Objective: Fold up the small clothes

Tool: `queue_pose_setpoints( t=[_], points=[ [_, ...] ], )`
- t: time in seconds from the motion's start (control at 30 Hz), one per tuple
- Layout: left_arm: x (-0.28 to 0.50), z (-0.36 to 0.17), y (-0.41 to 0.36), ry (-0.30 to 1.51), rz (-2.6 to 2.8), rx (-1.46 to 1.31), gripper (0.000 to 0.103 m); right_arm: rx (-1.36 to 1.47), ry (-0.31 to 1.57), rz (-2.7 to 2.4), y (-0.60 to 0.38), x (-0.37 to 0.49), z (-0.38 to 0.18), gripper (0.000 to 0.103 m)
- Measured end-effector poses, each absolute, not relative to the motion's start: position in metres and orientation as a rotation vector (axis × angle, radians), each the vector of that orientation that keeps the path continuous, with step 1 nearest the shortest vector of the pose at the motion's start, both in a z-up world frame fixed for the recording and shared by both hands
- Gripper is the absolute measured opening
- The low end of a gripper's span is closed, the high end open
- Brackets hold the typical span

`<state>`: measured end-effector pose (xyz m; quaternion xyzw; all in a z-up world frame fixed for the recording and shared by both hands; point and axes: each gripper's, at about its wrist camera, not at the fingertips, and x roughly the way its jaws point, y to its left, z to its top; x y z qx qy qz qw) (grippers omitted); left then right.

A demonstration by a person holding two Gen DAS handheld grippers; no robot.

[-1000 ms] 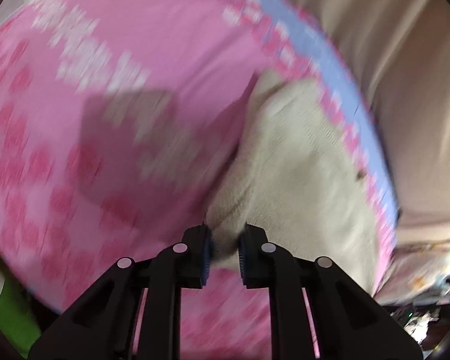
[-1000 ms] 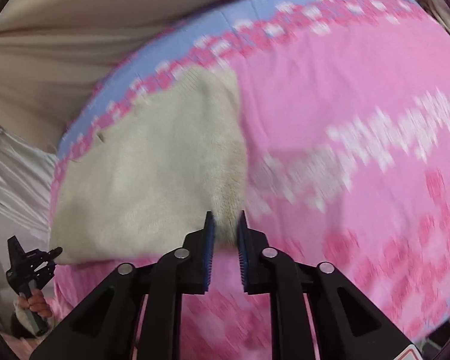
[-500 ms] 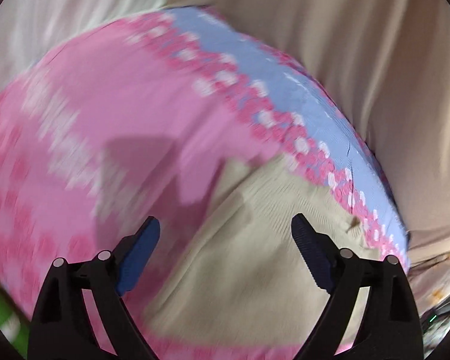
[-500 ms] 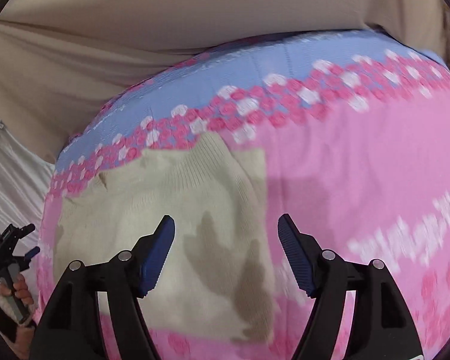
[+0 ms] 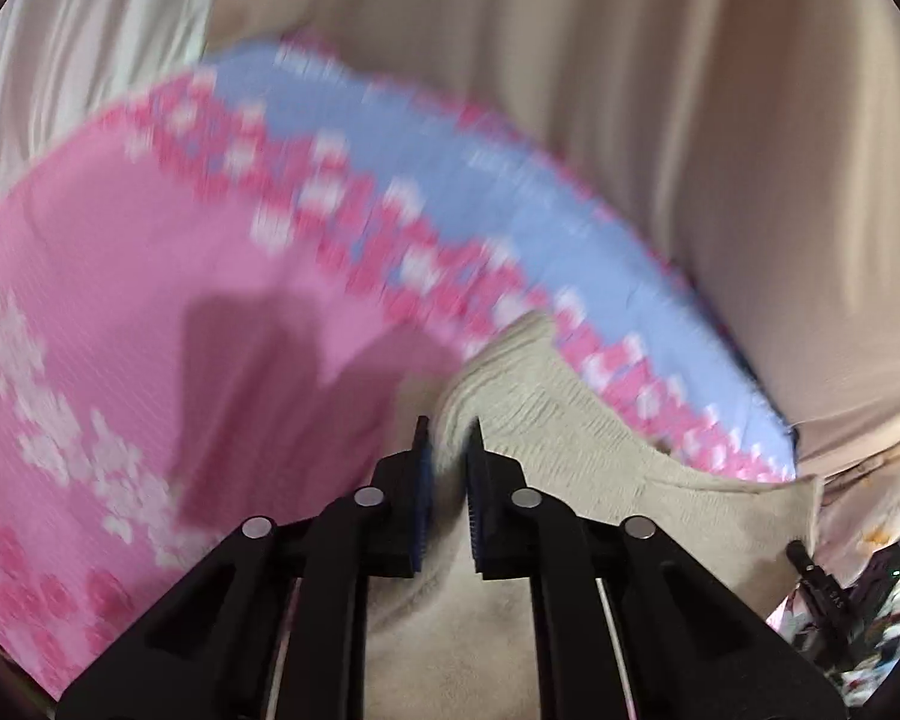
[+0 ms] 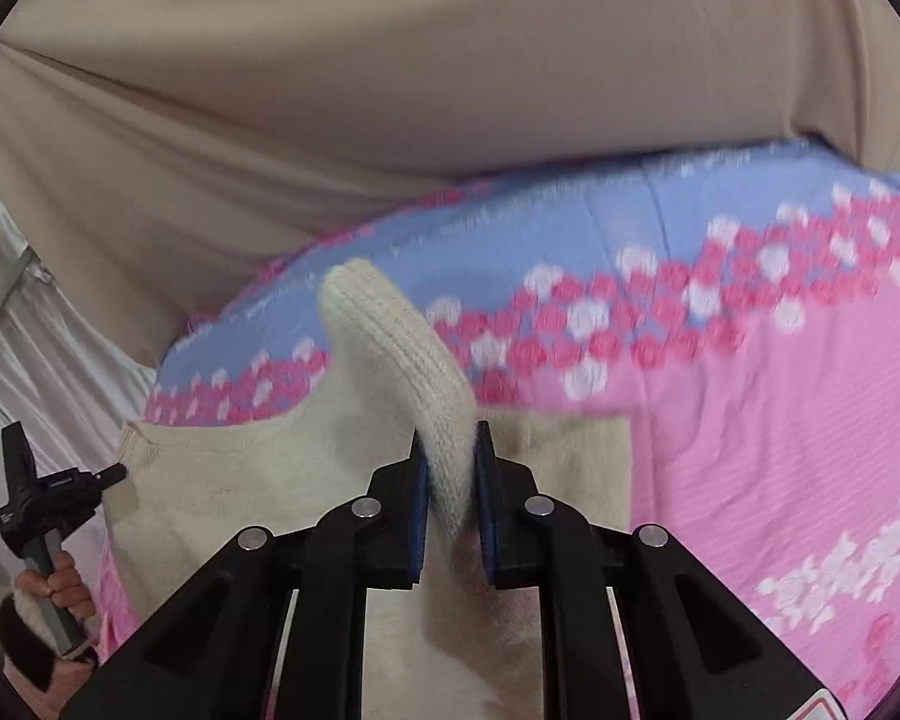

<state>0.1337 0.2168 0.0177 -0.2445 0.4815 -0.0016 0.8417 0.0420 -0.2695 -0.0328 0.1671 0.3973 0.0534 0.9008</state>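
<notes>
your cream sweater [image 6: 222, 480] lies near the far left corner of the pink and blue blanket [image 6: 750, 420], its left side at the blanket's edge; the pink stretches wide to the right. beige cloth [image 6: 390, 90] hangs behind, with white drapes [image 5: 78, 30] at the far side. your right claw [image 6: 450, 468] is clamped on a raised ribbed fold of the sweater. your left claw [image 5: 448, 456] is pinched on its knit edge. your left hand [image 6: 60, 588] shows at the right view's left rim.
</notes>
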Motion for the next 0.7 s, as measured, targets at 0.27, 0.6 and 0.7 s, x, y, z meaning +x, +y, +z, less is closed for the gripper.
queue_pose_setpoints(
  t=[0.27, 0.6, 0.7],
  points=[
    [0.179, -0.056, 0.198, 1.245, 0.194, -0.380, 0.034, 0.373, 1.032, -0.073, -0.297, 0.083, -0.118, 0.023],
    [0.102, -0.033, 0.131, 1.124, 0.101, -0.232, 0.071, 0.217, 1.097, -0.033, -0.249, 0.045, -0.148, 0.022],
    [0.091, -0.055, 0.118, 1.195, 0.127, -0.195, 0.071, 0.212, 1.045, -0.031, -0.245, 0.034, -0.120, 0.029]
  ],
)
